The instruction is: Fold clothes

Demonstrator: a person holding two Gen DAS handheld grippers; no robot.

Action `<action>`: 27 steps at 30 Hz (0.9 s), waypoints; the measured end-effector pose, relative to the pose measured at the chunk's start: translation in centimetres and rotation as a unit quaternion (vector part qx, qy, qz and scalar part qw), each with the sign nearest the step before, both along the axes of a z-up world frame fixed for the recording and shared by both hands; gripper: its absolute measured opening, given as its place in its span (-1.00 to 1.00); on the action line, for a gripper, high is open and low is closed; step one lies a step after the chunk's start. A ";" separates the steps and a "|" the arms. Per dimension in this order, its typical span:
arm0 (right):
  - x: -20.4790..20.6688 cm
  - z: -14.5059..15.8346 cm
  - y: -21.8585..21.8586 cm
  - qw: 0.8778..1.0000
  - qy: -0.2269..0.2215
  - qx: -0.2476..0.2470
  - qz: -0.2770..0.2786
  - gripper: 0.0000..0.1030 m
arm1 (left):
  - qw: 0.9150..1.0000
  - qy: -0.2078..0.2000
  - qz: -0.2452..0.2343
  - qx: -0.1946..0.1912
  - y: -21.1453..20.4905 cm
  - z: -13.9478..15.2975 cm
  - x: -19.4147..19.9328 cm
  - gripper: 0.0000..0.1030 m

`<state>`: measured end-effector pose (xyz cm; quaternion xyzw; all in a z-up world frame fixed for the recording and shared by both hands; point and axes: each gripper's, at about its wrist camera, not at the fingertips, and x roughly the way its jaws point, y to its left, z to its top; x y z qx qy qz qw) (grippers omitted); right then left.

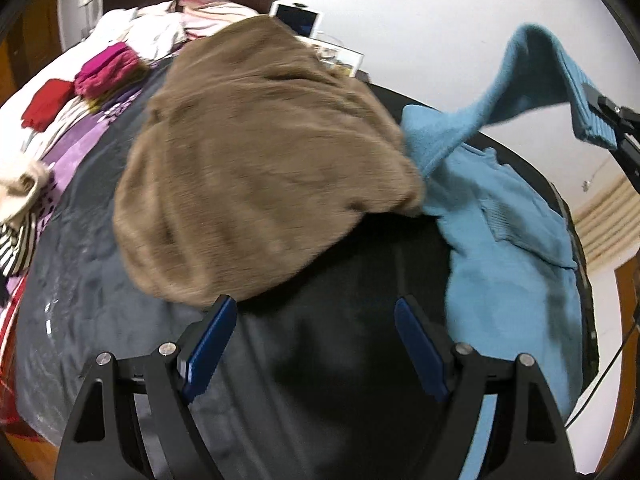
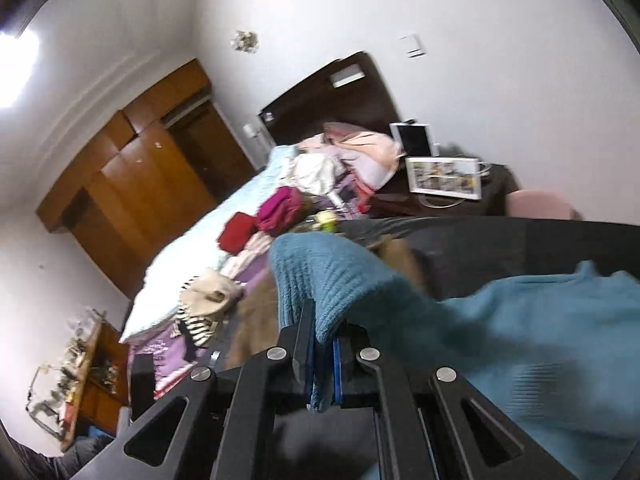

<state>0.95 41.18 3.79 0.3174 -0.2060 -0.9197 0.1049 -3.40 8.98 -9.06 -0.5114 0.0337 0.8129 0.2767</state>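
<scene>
Two sweaters are still unfolded on the bed [image 1: 100, 300]: right hand-held gripper [image 2: 320, 356] clamps the blue sweater's [image 1: 516, 280] cuff, lifted beside the rumpled brown sweater [image 1: 256, 160], left hand-held gripper [image 1: 316, 344] spread wide, empty.

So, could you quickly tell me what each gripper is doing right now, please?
Left gripper: open, holding nothing, near the brown garment.
Right gripper: closed on the cuff of the blue sweater, lifting the sleeve.

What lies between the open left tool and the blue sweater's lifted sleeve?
In the left wrist view, bare dark cloth and the brown garment separate left tool from sleeve.
</scene>
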 end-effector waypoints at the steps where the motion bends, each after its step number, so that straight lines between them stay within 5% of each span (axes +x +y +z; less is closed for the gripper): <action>1: 0.6 0.1 1.1 1.000 -0.004 0.001 -0.003 -0.86 | 1.000 0.001 -0.004 0.000 0.7 0.2 0.2 0.64; 8: 4.8 0.0 7.7 0.999 -0.035 0.031 -0.002 -0.86 | 1.000 0.005 -0.017 -0.007 5.2 0.9 1.8 0.64; 13: 7.1 -1.6 10.6 0.991 -0.072 0.104 0.036 -0.86 | 1.000 0.007 -0.018 -0.014 8.5 1.1 3.5 0.64; 20: 10.6 -4.4 14.0 0.961 -0.122 0.241 0.066 -0.86 | 1.000 -0.004 -0.002 -0.018 12.0 0.8 5.4 0.64; 23: 11.5 -6.2 15.9 0.933 -0.146 0.325 0.047 -0.86 | 1.000 -0.003 0.002 -0.025 13.3 0.8 6.1 0.64; 27: 11.9 -9.1 19.3 0.923 -0.179 0.341 0.029 -0.86 | 0.999 -0.001 0.001 -0.040 15.4 0.6 6.7 0.64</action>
